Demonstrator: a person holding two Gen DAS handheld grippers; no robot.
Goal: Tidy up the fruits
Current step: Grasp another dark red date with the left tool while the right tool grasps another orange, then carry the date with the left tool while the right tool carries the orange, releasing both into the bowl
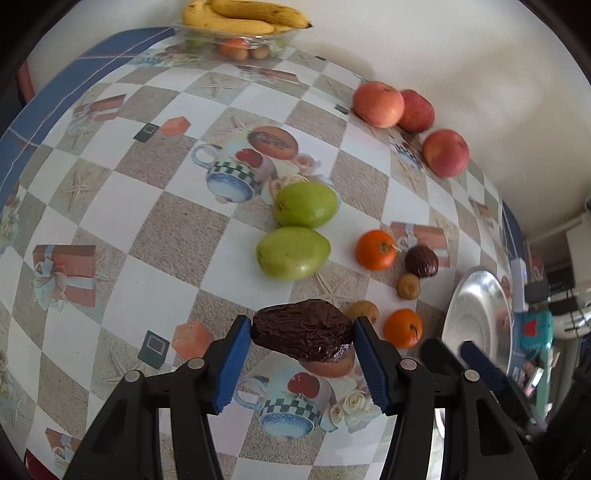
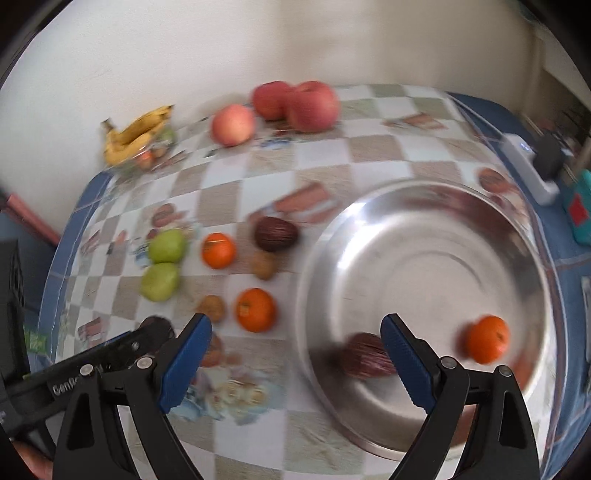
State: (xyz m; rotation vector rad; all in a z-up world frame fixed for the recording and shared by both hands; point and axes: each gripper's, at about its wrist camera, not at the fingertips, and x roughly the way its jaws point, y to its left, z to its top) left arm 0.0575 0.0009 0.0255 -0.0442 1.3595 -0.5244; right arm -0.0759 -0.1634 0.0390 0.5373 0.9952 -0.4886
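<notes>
My left gripper (image 1: 303, 330) is shut on a dark brown wrinkled fruit (image 1: 303, 334) and holds it just above the tablecloth. Beyond it lie two green fruits (image 1: 293, 252), two oranges (image 1: 376, 250), another dark wrinkled fruit (image 1: 422, 261) and two small brown fruits (image 1: 408, 286). Three red apples (image 1: 378, 104) sit by the wall. My right gripper (image 2: 295, 343) is open and empty over the near rim of a steel bowl (image 2: 424, 229). The bowl holds an orange (image 2: 487, 339) and a dark wrinkled fruit (image 2: 364, 356). The left gripper's arm (image 2: 110, 354) shows at the right wrist view's lower left.
A glass bowl with bananas (image 1: 243, 16) and small fruits stands at the table's far corner by the wall. A white power strip (image 2: 528, 166) and a teal object (image 2: 581, 210) lie beyond the steel bowl at the table's right edge.
</notes>
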